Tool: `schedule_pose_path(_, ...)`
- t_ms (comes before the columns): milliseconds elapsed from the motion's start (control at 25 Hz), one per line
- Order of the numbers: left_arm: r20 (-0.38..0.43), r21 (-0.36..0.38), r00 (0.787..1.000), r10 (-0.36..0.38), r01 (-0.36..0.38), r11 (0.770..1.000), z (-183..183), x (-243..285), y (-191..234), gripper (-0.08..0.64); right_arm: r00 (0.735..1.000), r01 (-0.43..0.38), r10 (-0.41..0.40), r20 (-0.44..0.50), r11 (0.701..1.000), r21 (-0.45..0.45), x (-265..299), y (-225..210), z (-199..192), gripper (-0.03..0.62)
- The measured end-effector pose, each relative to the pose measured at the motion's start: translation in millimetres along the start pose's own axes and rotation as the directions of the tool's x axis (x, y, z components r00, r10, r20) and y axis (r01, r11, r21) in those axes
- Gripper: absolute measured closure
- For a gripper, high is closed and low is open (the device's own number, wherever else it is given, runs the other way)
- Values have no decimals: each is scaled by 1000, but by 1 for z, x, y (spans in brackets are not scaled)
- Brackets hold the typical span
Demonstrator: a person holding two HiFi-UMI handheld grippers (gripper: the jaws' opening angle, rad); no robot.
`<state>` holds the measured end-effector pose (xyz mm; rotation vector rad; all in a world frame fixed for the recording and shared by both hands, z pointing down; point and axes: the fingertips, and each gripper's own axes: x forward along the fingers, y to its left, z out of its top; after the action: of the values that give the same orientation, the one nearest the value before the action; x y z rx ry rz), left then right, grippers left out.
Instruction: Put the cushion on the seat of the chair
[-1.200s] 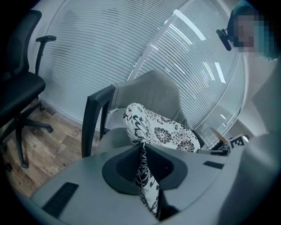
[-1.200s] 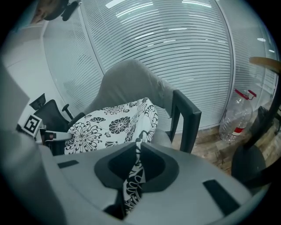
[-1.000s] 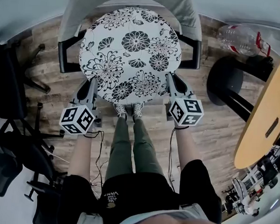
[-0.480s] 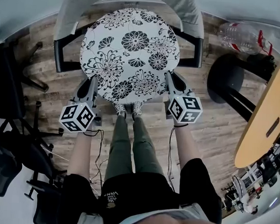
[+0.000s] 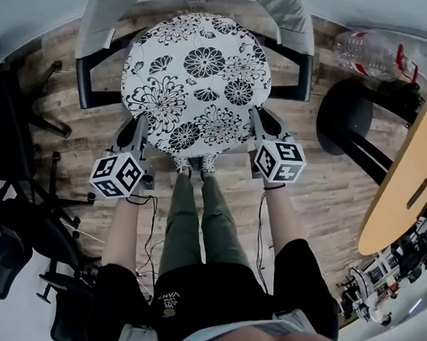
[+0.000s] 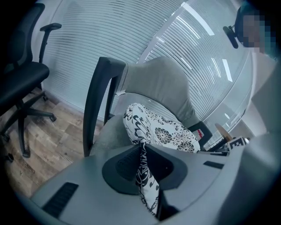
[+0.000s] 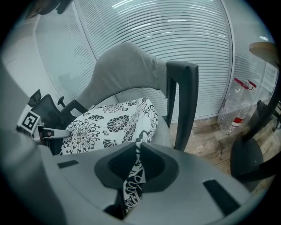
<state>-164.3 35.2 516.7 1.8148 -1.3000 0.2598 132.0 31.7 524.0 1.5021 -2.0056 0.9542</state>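
Observation:
A round white cushion (image 5: pixel 198 77) with black flowers hangs over the seat of a grey chair (image 5: pixel 100 20) with black armrests. My left gripper (image 5: pixel 140 130) is shut on the cushion's near left edge, and my right gripper (image 5: pixel 260 127) is shut on its near right edge. In the left gripper view the cushion (image 6: pixel 162 132) runs from the shut left gripper (image 6: pixel 141 151) towards the grey backrest (image 6: pixel 162 83). The right gripper view shows the fabric pinched in my right gripper (image 7: pixel 137 149), with the cushion (image 7: pixel 105 125) spread above the seat. The cushion hides most of the seat.
A clear plastic bottle (image 5: pixel 371 57) lies on the wooden floor at the right, beside a black round base (image 5: pixel 348 121) and a wooden tabletop (image 5: pixel 410 172). Black office chairs (image 5: pixel 11 137) stand at the left. The person's shoes (image 5: pixel 195 168) are at the chair's front.
Both grippers keep their hold on the cushion and stay where they were. Only the head view has shifted slightly.

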Motion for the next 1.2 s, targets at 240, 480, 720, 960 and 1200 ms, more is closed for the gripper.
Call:
schedule_pose_path(240, -5, -13, 1000, 15, -15, 1000, -5, 6, 6, 518, 1000, 6, -6, -11, 1000, 5, 7, -6, -6, 554)
schedule_pose_path(480, -8, -20, 999, 33, -33, 999, -10, 9, 15, 518, 1000, 12, -12, -13, 1000, -2, 10, -10, -10, 554)
schedule_pose_path(720, -20, -59, 997, 77, -78, 995, -20, 19, 31, 518, 999, 32, -32, -35, 999, 15, 18, -21, -19, 554)
schedule_pose_path(960, -20, -43, 989, 150, -151, 988, -27, 25, 45, 509, 995, 101, -101, -9, 995, 26, 18, -33, -21, 515)
schedule_pose_path(1200, -3, -5, 978, 210, -210, 978, -26, 15, 52, 468, 990, 143, -143, -12, 989, 33, 9, -41, -25, 443)
